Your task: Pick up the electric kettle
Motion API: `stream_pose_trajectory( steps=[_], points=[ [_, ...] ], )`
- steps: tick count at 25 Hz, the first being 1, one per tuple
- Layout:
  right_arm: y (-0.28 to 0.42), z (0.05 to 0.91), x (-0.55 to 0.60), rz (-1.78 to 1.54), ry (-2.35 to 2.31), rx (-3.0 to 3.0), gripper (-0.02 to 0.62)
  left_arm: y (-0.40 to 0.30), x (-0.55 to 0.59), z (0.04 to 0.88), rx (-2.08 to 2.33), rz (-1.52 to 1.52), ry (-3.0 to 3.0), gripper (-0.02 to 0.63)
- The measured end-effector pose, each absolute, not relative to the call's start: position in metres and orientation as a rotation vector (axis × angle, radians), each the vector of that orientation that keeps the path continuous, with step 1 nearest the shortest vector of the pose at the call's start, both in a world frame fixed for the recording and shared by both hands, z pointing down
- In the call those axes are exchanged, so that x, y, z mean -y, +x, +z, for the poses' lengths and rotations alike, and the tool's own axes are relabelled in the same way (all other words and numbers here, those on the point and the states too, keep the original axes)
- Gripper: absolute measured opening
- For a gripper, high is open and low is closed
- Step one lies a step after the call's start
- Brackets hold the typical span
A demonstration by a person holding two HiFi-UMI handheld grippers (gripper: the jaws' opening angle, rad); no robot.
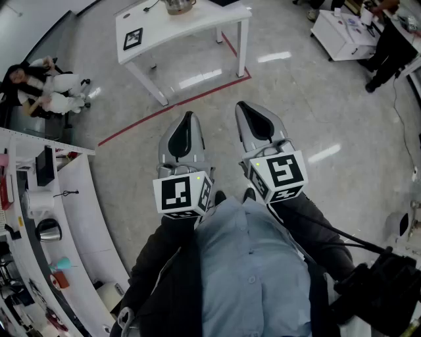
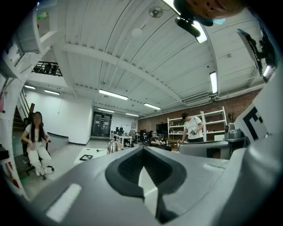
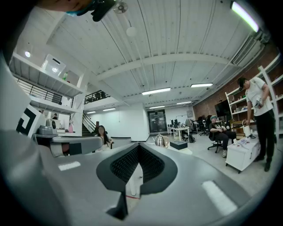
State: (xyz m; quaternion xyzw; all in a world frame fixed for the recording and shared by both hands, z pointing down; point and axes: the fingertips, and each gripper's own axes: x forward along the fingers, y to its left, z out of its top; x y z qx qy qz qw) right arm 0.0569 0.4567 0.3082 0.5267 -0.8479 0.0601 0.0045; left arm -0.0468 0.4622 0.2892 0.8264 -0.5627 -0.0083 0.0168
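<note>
The electric kettle [image 1: 177, 6] is a shiny metal pot on the white table [image 1: 197, 27] far ahead, cut off by the head view's top edge. It shows small and distant as the kettle [image 2: 112, 146] in the left gripper view and the kettle [image 3: 158, 140] in the right gripper view. My left gripper [image 1: 188, 117] and right gripper [image 1: 243, 106] are held side by side in front of my chest and point toward that table. Both are shut with nothing between the jaws, as the left gripper [image 2: 142, 151] and right gripper [image 3: 138, 146] views confirm. A wide stretch of floor lies between them and the kettle.
A black square marker [image 1: 133, 38] lies on the table. A red tape line [image 1: 172, 105] crosses the floor before it. A curved white counter [image 1: 79, 217] with clutter, including another metal pot [image 1: 48, 230], runs along my left. A seated person [image 1: 46, 89] is far left; a white cabinet [image 1: 342, 29] stands top right.
</note>
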Motion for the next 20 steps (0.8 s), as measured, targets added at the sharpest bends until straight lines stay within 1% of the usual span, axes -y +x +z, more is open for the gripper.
stream_pose_trajectory(
  steps=[12, 20],
  points=[
    [0.072, 0.315, -0.473, 0.217, 1.646, 2.698, 0.023, -0.031, -0.479, 0.298, 1.714, -0.052, 2.56, 0.0],
    [0.123, 0.339, -0.488, 0.333, 1.616, 2.671, 0.025, 0.002, -0.495, 0.33, 1.693, 0.032, 2.474, 0.002]
  ],
)
